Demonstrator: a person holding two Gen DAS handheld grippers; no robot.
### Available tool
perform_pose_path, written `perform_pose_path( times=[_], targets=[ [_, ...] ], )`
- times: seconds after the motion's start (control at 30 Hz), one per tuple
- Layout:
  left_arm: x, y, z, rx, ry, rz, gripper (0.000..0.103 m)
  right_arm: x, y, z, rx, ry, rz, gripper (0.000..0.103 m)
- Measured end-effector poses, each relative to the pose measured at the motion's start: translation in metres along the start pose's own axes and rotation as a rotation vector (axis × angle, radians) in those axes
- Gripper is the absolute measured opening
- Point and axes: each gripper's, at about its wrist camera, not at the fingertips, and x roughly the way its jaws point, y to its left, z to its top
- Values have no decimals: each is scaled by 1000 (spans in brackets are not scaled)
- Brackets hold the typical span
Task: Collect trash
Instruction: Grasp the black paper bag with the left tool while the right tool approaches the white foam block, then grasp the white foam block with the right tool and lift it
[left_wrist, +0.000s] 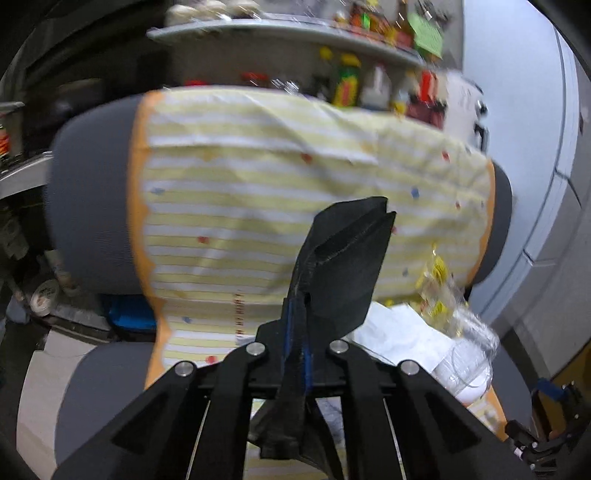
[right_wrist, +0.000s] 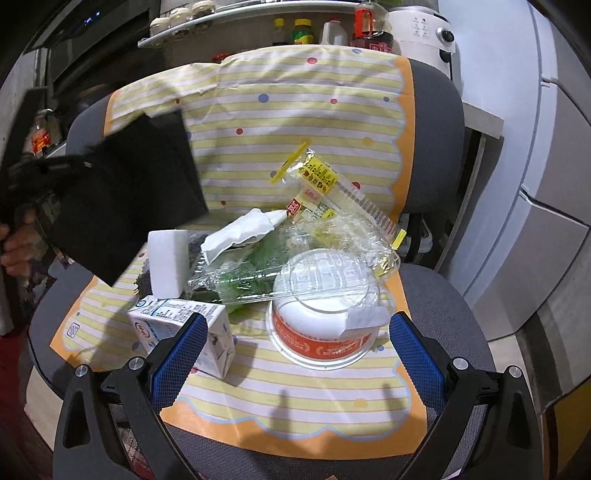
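My left gripper (left_wrist: 295, 354) is shut on a black plastic bag (left_wrist: 343, 266), held up in front of the chair back; the bag also shows at the left of the right wrist view (right_wrist: 136, 192). My right gripper (right_wrist: 295, 332) is open and empty, just in front of the trash pile on the chair seat. The pile holds a white and orange bowl (right_wrist: 321, 332) with a clear lid (right_wrist: 327, 277), a small milk carton (right_wrist: 184, 328), a white sponge block (right_wrist: 168, 262), a crumpled tissue (right_wrist: 236, 236), clear wrappers (right_wrist: 332, 206) with yellow print and a green-tinted plastic pack (right_wrist: 243, 277).
A grey office chair (right_wrist: 436, 122) is draped with a yellow-striped, orange-edged cloth (right_wrist: 295, 110). Behind it stand shelves with bottles and jars (right_wrist: 306, 31) and a white appliance (right_wrist: 421, 33). A grey cabinet (right_wrist: 546, 184) stands at the right.
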Motion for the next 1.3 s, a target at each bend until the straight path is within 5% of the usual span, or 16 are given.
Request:
perform_pose_path(
  times=[0.17,0.4,0.47,0.5,0.97,1.07,1.1,1.3],
  targets=[
    [-53,27,-29,-29,-47,121,3,-11,22,-7,-27,-27,49,95],
    [-71,58,-75,-107,7,140,3,-3,57,-4,-47,-39,165,90],
    [-72,65,-84,-128,18,143,3,3,67,1,-58,-38,193,81],
    [-73,68,-86,-137,21,144,3,7,71,5,-62,-39,197,63],
    [-65,93,-92,-181,18,171,3,88,106,46,-113,43,229,62],
    [-64,95,-93,-185,21,173,3,97,109,49,-108,55,228,42],
    [-64,94,-92,-186,19,174,3,97,110,52,-102,47,244,29],
    [-81,88,-77,-186,-33,160,3,36,102,81,-76,-167,280,29]
  ],
)
